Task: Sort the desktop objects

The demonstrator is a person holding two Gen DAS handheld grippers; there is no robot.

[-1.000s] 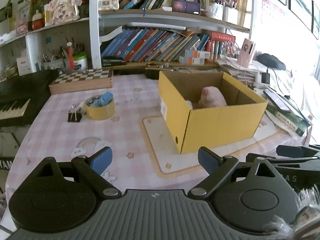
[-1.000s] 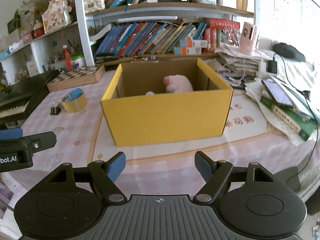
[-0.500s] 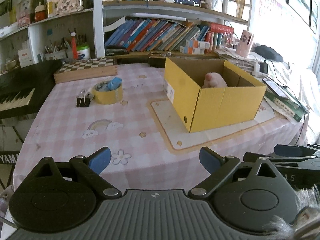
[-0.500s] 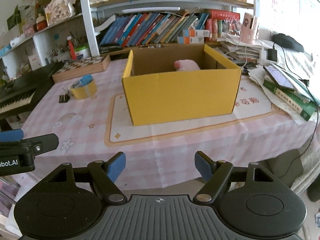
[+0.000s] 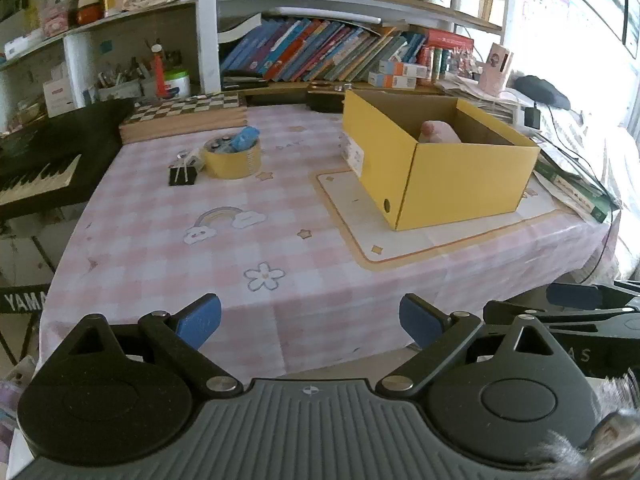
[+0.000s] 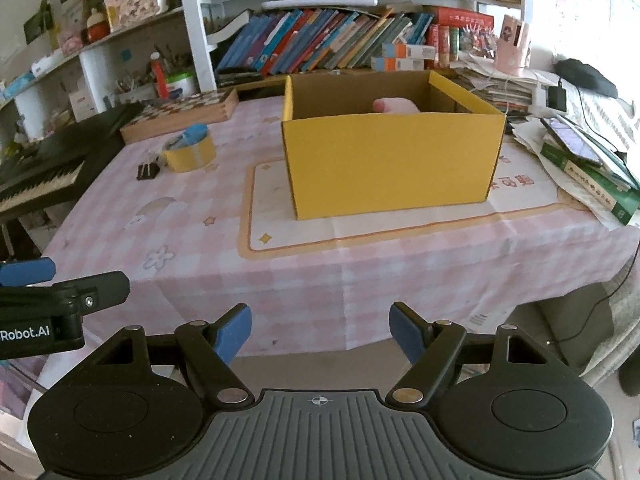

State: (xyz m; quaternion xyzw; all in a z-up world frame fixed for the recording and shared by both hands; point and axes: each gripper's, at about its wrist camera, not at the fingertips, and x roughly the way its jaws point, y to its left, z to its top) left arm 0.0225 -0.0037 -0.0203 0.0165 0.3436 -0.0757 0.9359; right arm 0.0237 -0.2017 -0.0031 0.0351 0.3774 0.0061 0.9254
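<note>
A yellow cardboard box (image 5: 460,184) (image 6: 392,160) stands open on the pink checked tablecloth, with a pink soft object (image 5: 440,134) (image 6: 394,105) inside it. Farther left sit a yellow tape roll (image 5: 232,156) (image 6: 188,154) with a blue item (image 5: 244,138) resting in it, and a black binder clip (image 5: 182,174) (image 6: 147,171) beside it. My left gripper (image 5: 310,322) is open and empty, hanging off the table's near edge. My right gripper (image 6: 320,334) is open too, empty, also short of the table's front edge. Both are far from the objects.
A wooden chessboard box (image 5: 184,114) lies at the back left, a black keyboard (image 5: 40,160) past the table's left edge. Books and a phone (image 6: 576,144) pile up on the right. Bookshelves (image 5: 320,52) rise behind the table.
Both grippers have drawn back from the table; the box and tape roll look smaller and farther, and the table's front edge has come into view. Both stayed open.
</note>
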